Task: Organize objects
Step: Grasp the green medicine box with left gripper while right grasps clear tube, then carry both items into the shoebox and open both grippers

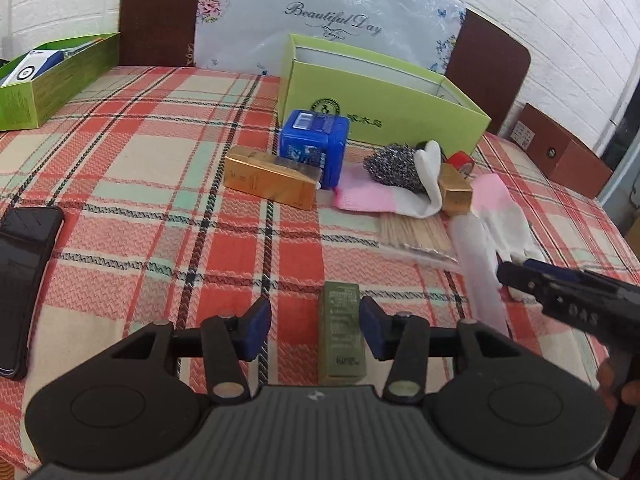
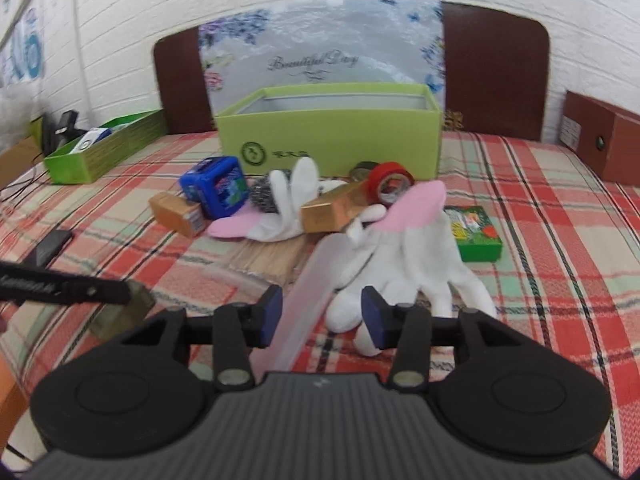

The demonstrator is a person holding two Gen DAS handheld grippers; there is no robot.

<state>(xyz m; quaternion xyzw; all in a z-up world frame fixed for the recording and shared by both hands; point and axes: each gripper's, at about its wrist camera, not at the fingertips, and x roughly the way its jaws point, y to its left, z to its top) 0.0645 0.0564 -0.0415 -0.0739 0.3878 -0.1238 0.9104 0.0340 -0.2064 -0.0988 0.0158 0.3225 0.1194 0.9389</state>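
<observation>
Backdrop sheet [image 1: 320, 12] reads "Beautiful Day" behind the green box [image 1: 384, 100].

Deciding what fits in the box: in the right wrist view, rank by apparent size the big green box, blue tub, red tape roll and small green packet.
1. Big green box
2. Blue tub
3. Small green packet and red tape roll: look alike, unranked.
</observation>
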